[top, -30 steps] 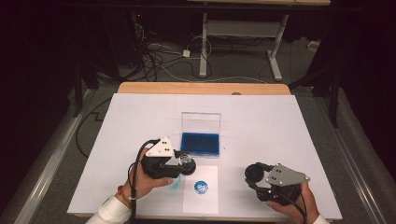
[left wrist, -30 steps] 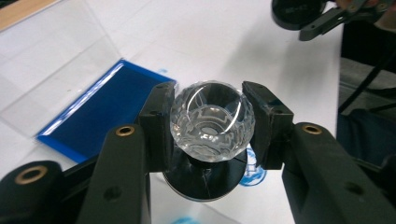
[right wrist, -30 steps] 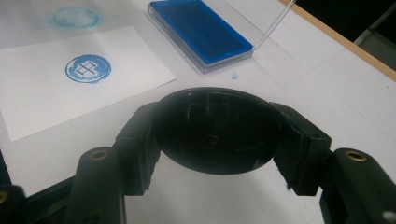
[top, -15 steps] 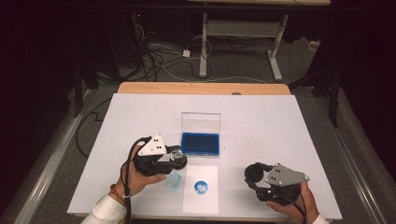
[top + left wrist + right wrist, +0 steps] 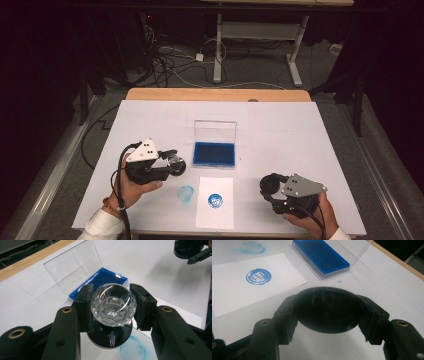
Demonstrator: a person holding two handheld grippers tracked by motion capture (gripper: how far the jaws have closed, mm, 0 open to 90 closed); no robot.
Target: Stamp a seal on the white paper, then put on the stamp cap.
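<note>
My left gripper (image 5: 175, 163) (image 5: 113, 302) is shut on a stamp (image 5: 177, 161) with a faceted clear crystal knob (image 5: 113, 304) and a black round base. It holds the stamp just above the table, left of a blue ink pad (image 5: 214, 153) (image 5: 100, 281) (image 5: 322, 256) in an open clear case. My right gripper (image 5: 270, 184) (image 5: 327, 312) is shut on a black round cap (image 5: 270, 182) (image 5: 327, 310) near the front right of the table. A white paper (image 5: 216, 217) (image 5: 234, 297) carries a round blue stamp mark (image 5: 215, 200) (image 5: 258, 276).
A blue ink smudge (image 5: 186, 194) (image 5: 252, 247) lies on the white table cover (image 5: 300, 135) left of the paper. The case's clear lid (image 5: 215, 131) stands upright behind the pad. A wooden table edge (image 5: 215, 94) runs along the back.
The left gripper has carried the stamp to the left and slightly farther from the person, uncovering the blue smudge. The right gripper has kept still.
</note>
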